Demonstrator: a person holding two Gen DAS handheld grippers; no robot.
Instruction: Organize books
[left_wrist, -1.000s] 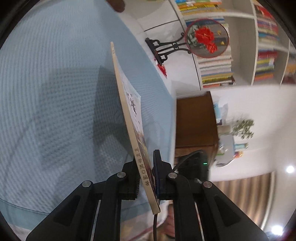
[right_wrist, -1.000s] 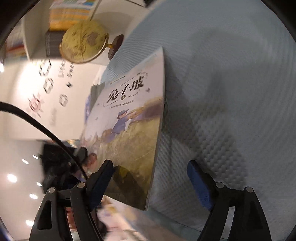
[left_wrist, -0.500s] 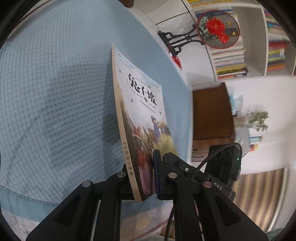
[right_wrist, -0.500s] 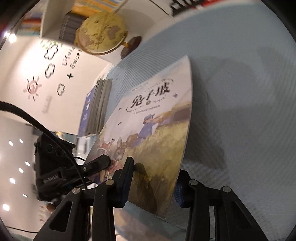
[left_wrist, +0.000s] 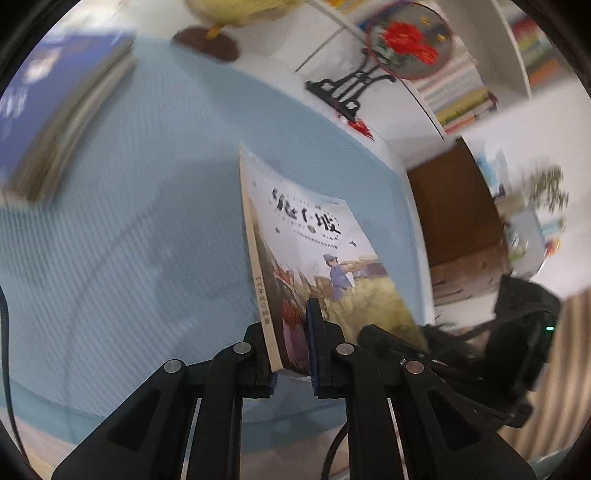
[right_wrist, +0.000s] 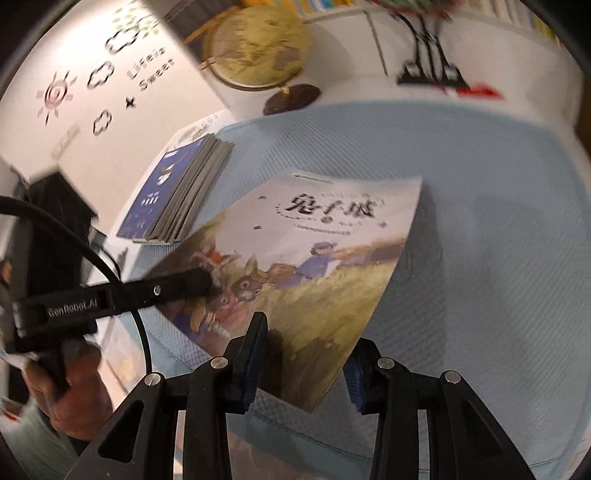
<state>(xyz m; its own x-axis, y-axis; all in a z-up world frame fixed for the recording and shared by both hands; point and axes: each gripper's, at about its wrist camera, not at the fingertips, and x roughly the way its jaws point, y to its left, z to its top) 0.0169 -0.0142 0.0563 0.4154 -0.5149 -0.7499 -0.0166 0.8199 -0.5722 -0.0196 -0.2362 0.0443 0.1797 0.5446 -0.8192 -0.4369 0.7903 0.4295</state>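
A thin picture book (right_wrist: 332, 236) with a rabbit and a figure in blue on its cover hangs tilted over the light-blue tablecloth (right_wrist: 498, 221). In the left wrist view my left gripper (left_wrist: 290, 325) is shut on the book (left_wrist: 314, 251) at the lower end of its spine. My right gripper (right_wrist: 304, 354) is shut on the book's lower right corner, one pad on the cover and the other behind the edge. The left gripper (right_wrist: 177, 284) also shows in the right wrist view, pinching the book's left corner.
A stack of books (right_wrist: 184, 192) with a dark blue cover on top lies at the cloth's far left. Behind stand a yellow globe (right_wrist: 258, 48) and a round red-flower fan on a black stand (left_wrist: 406, 40). Filled bookshelves (left_wrist: 461, 99) line the wall. A hand (right_wrist: 74, 387) holds the left gripper.
The right gripper's jaws closed onto the book's corner. Both grippers rose and rolled with the book, so its cover now faces more upward. The stack and the globe came into view.
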